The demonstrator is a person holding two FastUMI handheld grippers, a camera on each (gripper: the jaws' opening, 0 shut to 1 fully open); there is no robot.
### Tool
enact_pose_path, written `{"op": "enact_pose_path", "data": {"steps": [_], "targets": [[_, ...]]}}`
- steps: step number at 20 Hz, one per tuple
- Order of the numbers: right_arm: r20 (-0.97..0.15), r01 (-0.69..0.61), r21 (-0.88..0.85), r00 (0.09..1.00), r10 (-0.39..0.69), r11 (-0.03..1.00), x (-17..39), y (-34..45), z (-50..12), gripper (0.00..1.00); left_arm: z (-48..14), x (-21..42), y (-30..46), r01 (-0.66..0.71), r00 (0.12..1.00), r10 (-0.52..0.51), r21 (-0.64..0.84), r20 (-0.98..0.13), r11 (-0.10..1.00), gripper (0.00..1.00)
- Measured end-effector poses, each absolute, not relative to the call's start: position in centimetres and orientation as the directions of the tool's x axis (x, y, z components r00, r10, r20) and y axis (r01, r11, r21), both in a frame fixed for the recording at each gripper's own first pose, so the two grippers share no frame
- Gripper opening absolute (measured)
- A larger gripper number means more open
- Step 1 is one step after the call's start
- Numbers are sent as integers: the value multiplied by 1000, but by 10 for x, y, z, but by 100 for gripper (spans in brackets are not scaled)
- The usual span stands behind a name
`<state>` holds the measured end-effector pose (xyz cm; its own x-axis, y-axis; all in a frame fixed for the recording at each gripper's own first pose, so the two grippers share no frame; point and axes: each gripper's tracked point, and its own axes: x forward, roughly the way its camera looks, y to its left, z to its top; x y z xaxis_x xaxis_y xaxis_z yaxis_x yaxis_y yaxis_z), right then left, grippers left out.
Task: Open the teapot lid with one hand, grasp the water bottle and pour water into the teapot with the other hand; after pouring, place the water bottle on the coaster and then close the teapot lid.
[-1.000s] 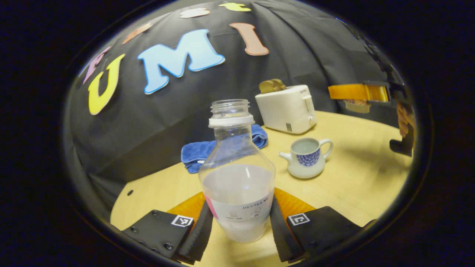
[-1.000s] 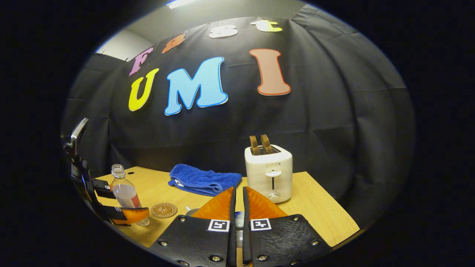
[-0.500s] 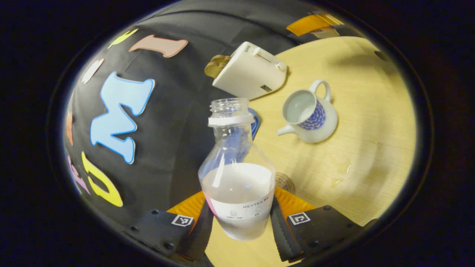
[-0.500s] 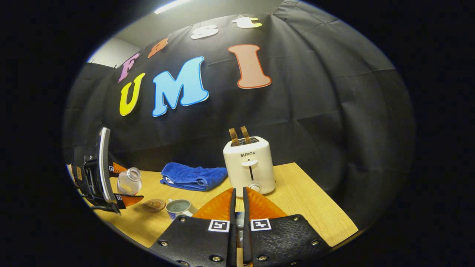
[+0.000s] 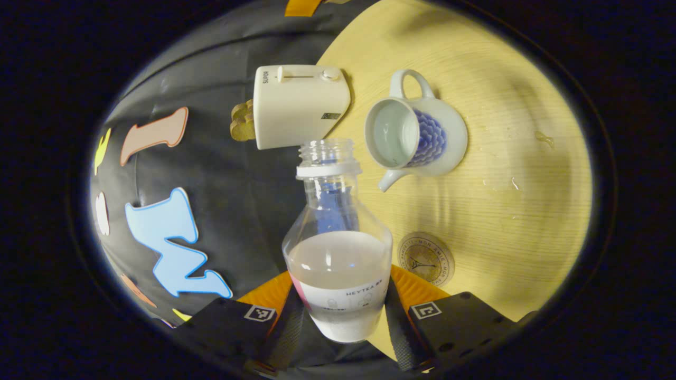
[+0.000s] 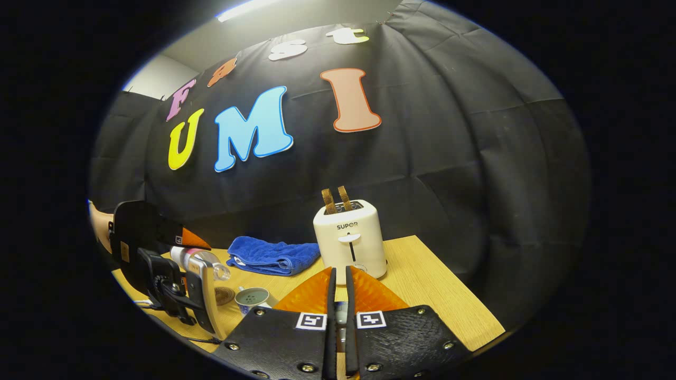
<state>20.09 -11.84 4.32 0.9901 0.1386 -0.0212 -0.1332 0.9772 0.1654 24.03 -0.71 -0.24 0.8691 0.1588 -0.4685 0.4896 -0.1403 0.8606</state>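
My left gripper is shut on the lower body of a clear, capless water bottle, about half full and tipped over toward the right. Its mouth is close to the open white teapot with a blue pattern, which holds some water. A round coaster lies on the table just past the bottle. My right gripper is held up above the table, shut on the small teapot lid, of which a sliver shows between the fingers. In the right gripper view the left gripper tilts the bottle over the teapot.
A white toaster with two slices in it stands at the back of the wooden table, and a folded blue towel lies to its left. Small water drops lie on the wood near the teapot.
My left gripper has tipped the bottle much further over and brought its mouth closer to the open teapot. The right gripper stays almost still, holding the lid up.
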Motion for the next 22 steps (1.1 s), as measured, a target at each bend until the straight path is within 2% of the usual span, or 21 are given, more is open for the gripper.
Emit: {"op": "enact_pose_path", "data": {"steps": [5, 22], "targets": [[-15, -139, 165, 990, 144, 977, 199, -117, 47, 6, 6, 234, -14, 490, 871, 197, 820, -449, -296, 84], [-14, -141, 175, 989, 146, 975, 198, -119, 47, 6, 25, 234, -25, 458, 887, 245, 687, -390, -564, 84]]}}
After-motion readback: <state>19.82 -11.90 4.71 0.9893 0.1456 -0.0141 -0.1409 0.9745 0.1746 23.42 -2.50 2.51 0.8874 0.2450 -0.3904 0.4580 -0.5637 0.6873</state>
